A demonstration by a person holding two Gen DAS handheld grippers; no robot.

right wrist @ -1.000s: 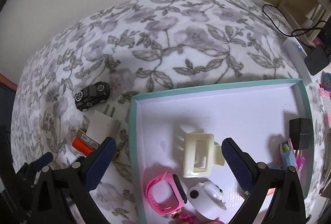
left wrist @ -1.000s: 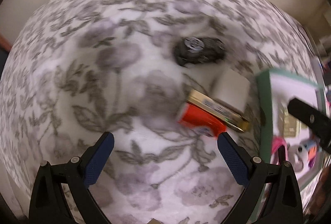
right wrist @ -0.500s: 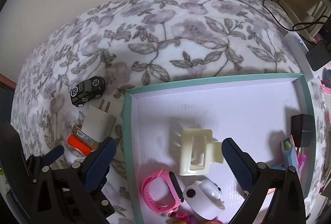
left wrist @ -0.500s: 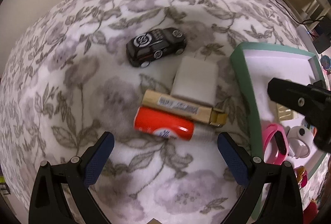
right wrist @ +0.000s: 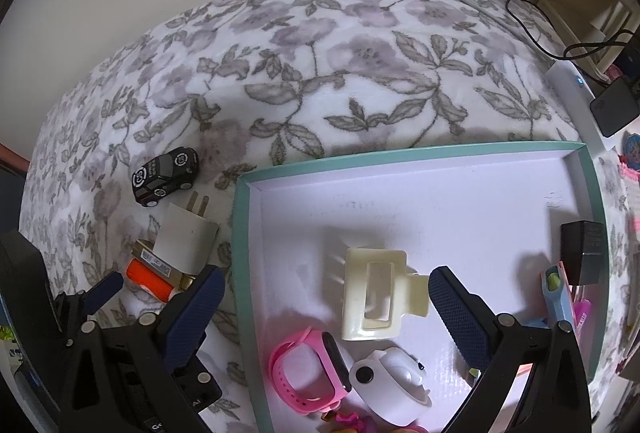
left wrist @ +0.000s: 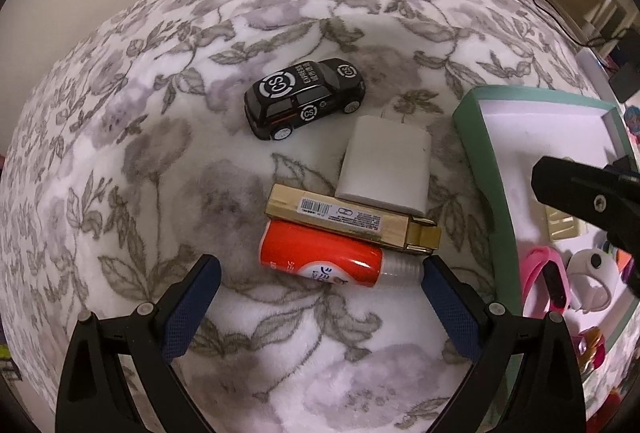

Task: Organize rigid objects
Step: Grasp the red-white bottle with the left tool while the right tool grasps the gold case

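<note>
Four rigid items are still lying outside the shallow teal-rimmed white tray [right wrist: 240, 253]: a red cylindrical tube with a clear cap [left wrist: 320, 262], a gold rectangular box with a barcode label [left wrist: 352, 220], a white wall charger with two prongs [left wrist: 385, 165] and a small black toy car with white round logos [left wrist: 306, 98]. In the left wrist view they are being shown clustered at centre frame on the grey floral fleece blanket [left wrist: 160, 193], the tube touching the box, the box touching the charger, the car just beyond.

Already lying in the tray, at lower centre of the right wrist view, are a cream plastic hair claw [right wrist: 378, 293], a pink watch band [right wrist: 308, 369] and a white rounded gadget [right wrist: 394, 385]; a black cube adapter [right wrist: 584, 251] is sitting at its right wall. The task is judged to be partly done, with four pieces left.

The left gripper [left wrist: 320, 285] is being held with fingers wide apart and empty, the tube lying just ahead of them. The right gripper [right wrist: 324, 297] is hovering over the tray, fingers likewise spread and empty.

Label detail on the four loose items is being shown only by the left view; the tray's full contents, and a black cable [right wrist: 560, 45] at upper right, only by the right.
</note>
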